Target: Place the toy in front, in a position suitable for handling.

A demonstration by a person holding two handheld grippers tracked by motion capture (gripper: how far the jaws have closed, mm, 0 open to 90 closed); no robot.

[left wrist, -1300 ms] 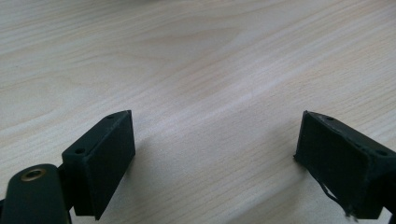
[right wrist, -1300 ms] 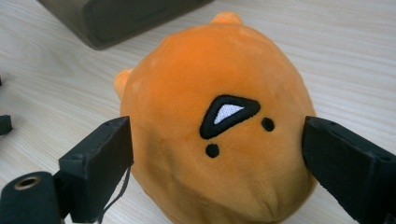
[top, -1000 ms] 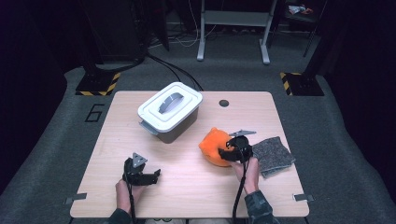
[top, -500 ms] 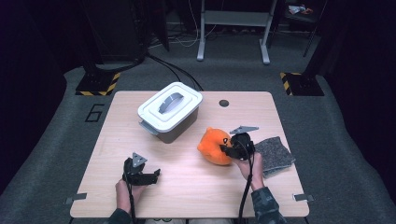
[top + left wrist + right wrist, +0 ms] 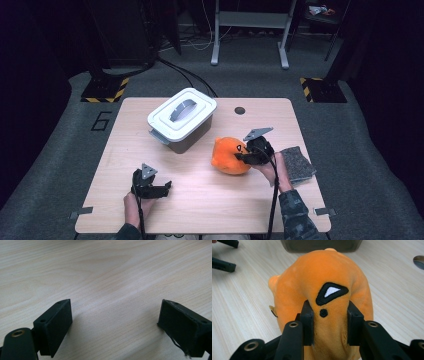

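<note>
An orange plush toy (image 5: 229, 155) with a black and white eye patch sits right of the table's middle. My right gripper (image 5: 242, 154) has just closed its jaws on the toy's right side; in the right gripper view both pads pinch the orange plush toy (image 5: 324, 282) just below the eye, right gripper (image 5: 328, 325). Near the front left of the table my left gripper (image 5: 162, 187) rests with its jaws wide apart. The left gripper view has bare wood between the left gripper's (image 5: 115, 322) two pads.
A grey box with a white lid and handle (image 5: 182, 117) stands at the back middle of the wooden table (image 5: 200, 210). A grey felt cloth (image 5: 299, 164) lies right of my right hand. A small round hole (image 5: 240, 110) marks the tabletop's far side.
The right gripper has shut on the orange toy and lifted slightly with it. The left gripper has stayed still.
</note>
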